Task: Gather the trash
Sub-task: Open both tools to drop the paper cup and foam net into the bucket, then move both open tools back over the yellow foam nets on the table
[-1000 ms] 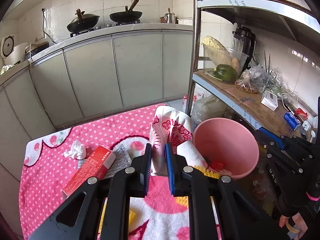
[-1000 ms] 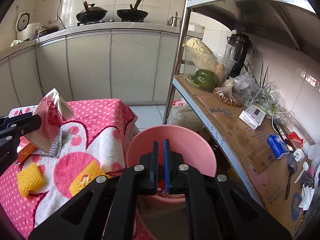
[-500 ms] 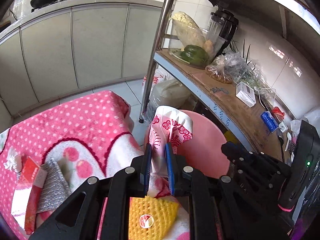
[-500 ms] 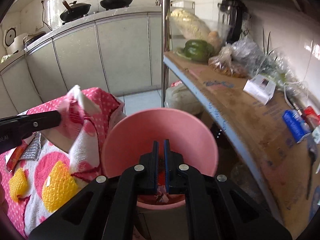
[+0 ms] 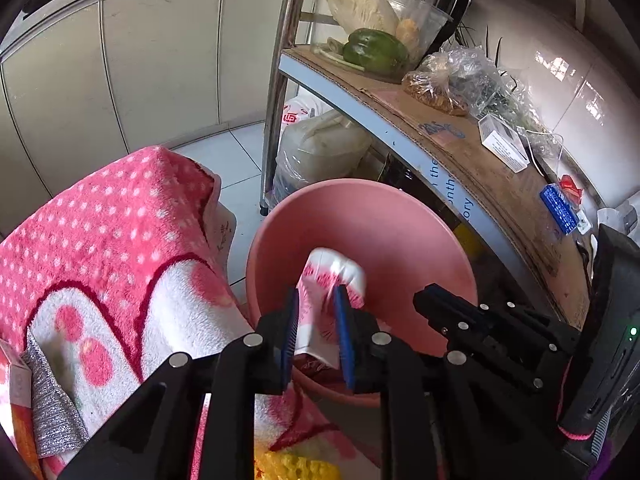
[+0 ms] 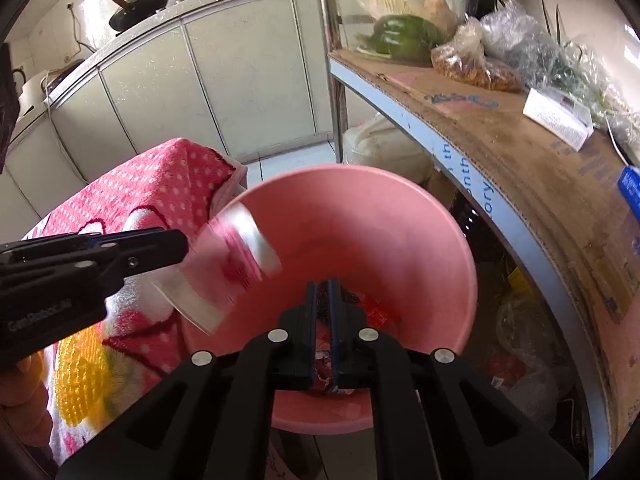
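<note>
The red-and-white paper carton (image 5: 320, 300) is seen between the parted fingers of the left gripper (image 5: 317, 334), over the pink bin (image 5: 400, 232). Whether it is gripped cannot be told. The right gripper (image 6: 323, 324) is nearly closed on nothing, above the bin's near rim.

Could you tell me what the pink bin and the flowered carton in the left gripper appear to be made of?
Pink bin: probably moulded plastic, matte and seamless with a smooth, even rim. Flowered carton, between the left gripper fingers: likely coated paperboard, going by its flat printed faces and a straight pale edge, though motion blur leaves this uncertain.
</note>
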`<state>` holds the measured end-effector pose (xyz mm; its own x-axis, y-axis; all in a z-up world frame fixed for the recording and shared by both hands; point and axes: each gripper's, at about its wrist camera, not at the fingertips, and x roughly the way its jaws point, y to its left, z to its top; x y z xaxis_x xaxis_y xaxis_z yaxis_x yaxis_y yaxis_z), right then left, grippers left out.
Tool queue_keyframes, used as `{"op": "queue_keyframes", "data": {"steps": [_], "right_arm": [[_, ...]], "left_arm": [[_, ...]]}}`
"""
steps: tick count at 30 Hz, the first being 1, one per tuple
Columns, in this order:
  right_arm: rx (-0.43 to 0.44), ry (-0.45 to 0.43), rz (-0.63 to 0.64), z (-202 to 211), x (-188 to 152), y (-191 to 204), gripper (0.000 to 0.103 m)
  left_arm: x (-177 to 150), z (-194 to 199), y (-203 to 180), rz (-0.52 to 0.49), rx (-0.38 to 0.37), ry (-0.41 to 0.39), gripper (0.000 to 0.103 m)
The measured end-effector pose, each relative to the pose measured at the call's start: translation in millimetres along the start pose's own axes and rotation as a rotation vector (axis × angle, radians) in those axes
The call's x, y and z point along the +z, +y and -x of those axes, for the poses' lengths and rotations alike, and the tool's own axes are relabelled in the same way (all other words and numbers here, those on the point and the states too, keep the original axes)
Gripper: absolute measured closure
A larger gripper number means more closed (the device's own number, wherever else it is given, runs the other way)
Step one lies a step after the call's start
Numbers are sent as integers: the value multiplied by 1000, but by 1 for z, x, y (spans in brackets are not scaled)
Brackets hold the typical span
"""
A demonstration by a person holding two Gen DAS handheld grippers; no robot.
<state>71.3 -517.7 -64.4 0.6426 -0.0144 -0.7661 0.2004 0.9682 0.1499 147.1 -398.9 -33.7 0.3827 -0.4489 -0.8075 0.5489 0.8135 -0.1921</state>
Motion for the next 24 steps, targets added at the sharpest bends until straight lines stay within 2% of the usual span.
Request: {"op": "queue_keyframes", "data": {"steps": [2,3,15,24], "right_arm": [[7,-4,-7,2,-1,-1,79],[8,-7,-6,3,-2,-1,78],[38,-35,23,31,-6,6,78],[137,-44,73,62,-18,43,78]], "left_arm": [[1,2,1,10,-7,-5,79],[2,5,1,10,-15,-10,79],[-5,55,21,19,-16,-65,79],[-34,108,53,41,26,-107,79]]}}
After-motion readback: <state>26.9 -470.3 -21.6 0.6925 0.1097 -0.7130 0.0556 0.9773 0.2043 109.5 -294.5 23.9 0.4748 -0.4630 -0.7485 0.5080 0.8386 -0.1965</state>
